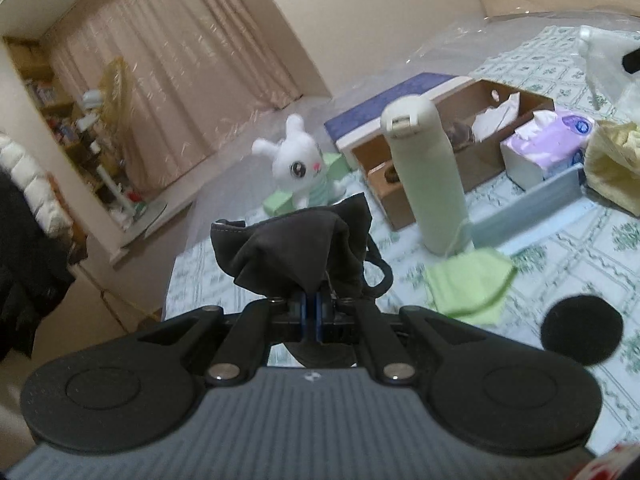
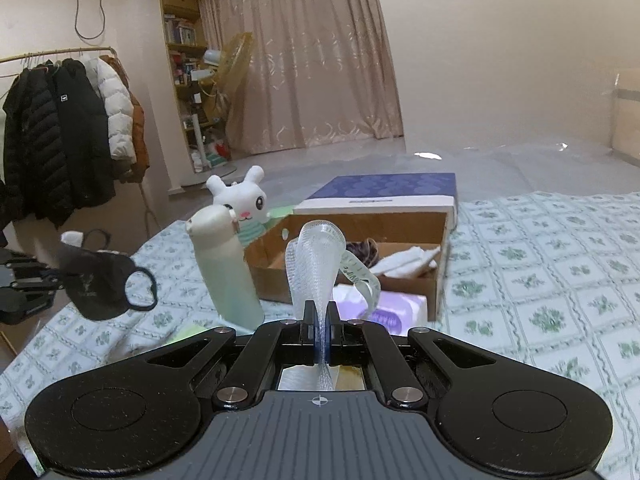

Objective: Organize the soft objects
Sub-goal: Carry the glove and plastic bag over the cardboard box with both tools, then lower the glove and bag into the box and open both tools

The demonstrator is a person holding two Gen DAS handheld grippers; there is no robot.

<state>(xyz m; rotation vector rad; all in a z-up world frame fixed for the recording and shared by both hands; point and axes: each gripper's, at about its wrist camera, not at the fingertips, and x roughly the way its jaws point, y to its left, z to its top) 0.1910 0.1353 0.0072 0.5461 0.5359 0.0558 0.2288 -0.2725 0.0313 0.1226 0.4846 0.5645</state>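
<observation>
Left tool pinches mask — right, mesh.

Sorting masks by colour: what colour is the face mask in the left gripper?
Black face mask; clearest in the right wrist view.

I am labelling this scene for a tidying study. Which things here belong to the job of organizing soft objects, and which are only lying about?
Belonging to the job:
- black face mask, held by left gripper
- white mesh strip, held by right gripper
- cardboard box
- plush rabbit
- green cloth

Lying about:
- cream bottle
- tissue pack
- hanging jackets
</observation>
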